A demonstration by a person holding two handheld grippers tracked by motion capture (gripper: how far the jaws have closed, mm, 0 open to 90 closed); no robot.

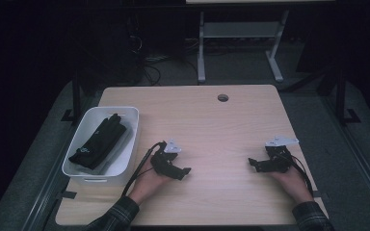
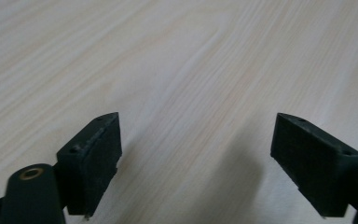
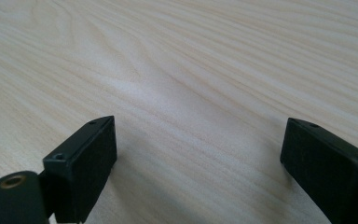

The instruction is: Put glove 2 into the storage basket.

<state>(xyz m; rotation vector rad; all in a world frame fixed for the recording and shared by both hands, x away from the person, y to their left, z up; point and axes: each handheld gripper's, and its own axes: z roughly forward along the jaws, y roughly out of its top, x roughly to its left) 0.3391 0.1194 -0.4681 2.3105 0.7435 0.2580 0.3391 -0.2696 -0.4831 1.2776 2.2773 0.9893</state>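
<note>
A bin (image 1: pixel 130 139) is set on the table (image 1: pixel 221 125) at its left edge; gloves (image 1: pixel 101 139) are laid inside it; the left gripper (image 1: pixel 185 172) is held just right of the bin; the right gripper (image 1: pixel 252 162) is held well apart, near the right edge; a hole (image 1: pixel 223 97) is cut near the far edge.

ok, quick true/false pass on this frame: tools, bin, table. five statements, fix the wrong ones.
1. Both tools are open. True: the left tool and right tool each show jaws spread wide with bare wood between.
2. The left tool holds the black cloth. False: the black cloth lies in the bin, apart from both tools.
3. The bin sits at the table's left edge. True.
4. The bin is tipped on its side. False: it stands upright, opening up.
5. The table has a round hole near its far edge. True: the hole is there.
</note>
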